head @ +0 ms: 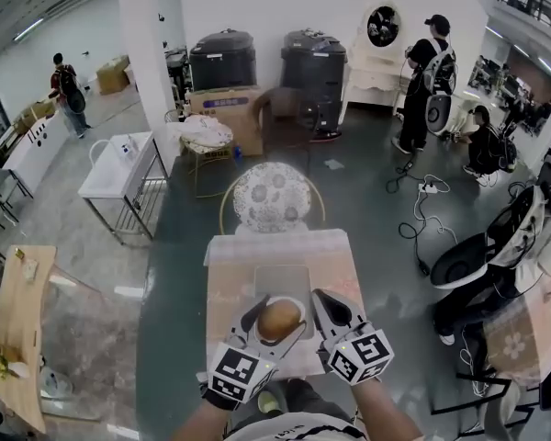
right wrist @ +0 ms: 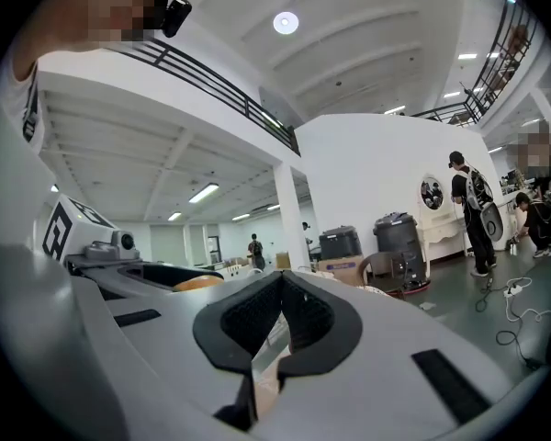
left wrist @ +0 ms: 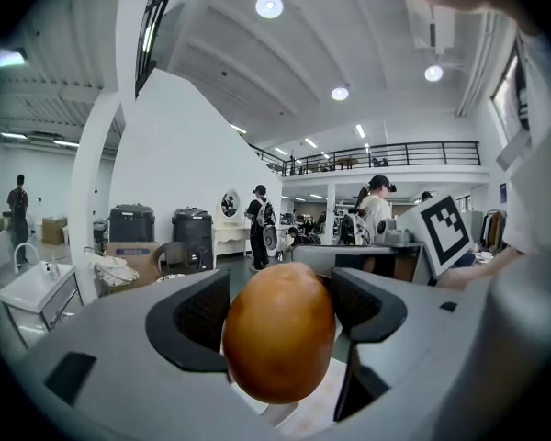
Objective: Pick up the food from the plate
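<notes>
The small desk [head: 231, 288] carries a grey tray [head: 283, 276] and, at its near edge, a white plate [head: 300, 309]. Beyond the desk stands a chair [head: 271, 196] with a round patterned back. Farther off are two black bins [head: 222, 58], a white sink unit [head: 119, 165] to the left and cables [head: 421, 211] on the floor to the right.

The left gripper [head: 274, 331] has its jaws clamped on an egg-shaped brown food piece [left wrist: 278, 338] over the plate; whether it touches the plate I cannot tell. Its long axis stands upright, narrower end up. The right gripper [right wrist: 280, 318] sits just right of it, jaws together on nothing.
</notes>
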A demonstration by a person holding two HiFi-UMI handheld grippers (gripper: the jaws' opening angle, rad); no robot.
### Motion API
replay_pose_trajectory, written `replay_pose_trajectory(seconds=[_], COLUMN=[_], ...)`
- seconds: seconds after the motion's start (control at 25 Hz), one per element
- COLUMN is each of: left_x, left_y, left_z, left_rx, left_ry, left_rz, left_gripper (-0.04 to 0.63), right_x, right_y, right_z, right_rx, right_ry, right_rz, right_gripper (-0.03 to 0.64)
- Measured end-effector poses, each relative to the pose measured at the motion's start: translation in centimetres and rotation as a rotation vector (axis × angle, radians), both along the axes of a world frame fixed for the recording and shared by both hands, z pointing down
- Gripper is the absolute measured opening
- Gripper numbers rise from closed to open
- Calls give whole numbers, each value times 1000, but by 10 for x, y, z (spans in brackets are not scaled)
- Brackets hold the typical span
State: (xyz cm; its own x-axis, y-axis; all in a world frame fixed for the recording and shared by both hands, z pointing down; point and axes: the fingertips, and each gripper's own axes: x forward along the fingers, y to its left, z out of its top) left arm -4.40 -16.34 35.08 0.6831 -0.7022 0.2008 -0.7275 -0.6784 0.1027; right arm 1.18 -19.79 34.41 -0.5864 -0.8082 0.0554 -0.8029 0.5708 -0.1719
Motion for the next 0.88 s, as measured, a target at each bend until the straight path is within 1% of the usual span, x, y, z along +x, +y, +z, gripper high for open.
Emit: replay_pose_trajectory(seconds=[0.12,0.28,0.48,0.88], left_x=[-4,-7,-12,-20], left_y=[1,2,0,0], left_z=[-15,-23,-26,-32], left_rx=[25,42,48,55], left_ry=[29,42,44,55], left_rz=[-2,-5,-13,-30], left_gripper=[348,348,348,348], right_x=[-1,-4,-15,-22], right_y=[-1,-1,0,4], right_z=[-4,-4,-12,-18], right_rx=[-13,-31,-6,17], right_ry=[-9,5,20,31], right_rz=[-4,-7,-20,-19], right_gripper=[14,14,14,14])
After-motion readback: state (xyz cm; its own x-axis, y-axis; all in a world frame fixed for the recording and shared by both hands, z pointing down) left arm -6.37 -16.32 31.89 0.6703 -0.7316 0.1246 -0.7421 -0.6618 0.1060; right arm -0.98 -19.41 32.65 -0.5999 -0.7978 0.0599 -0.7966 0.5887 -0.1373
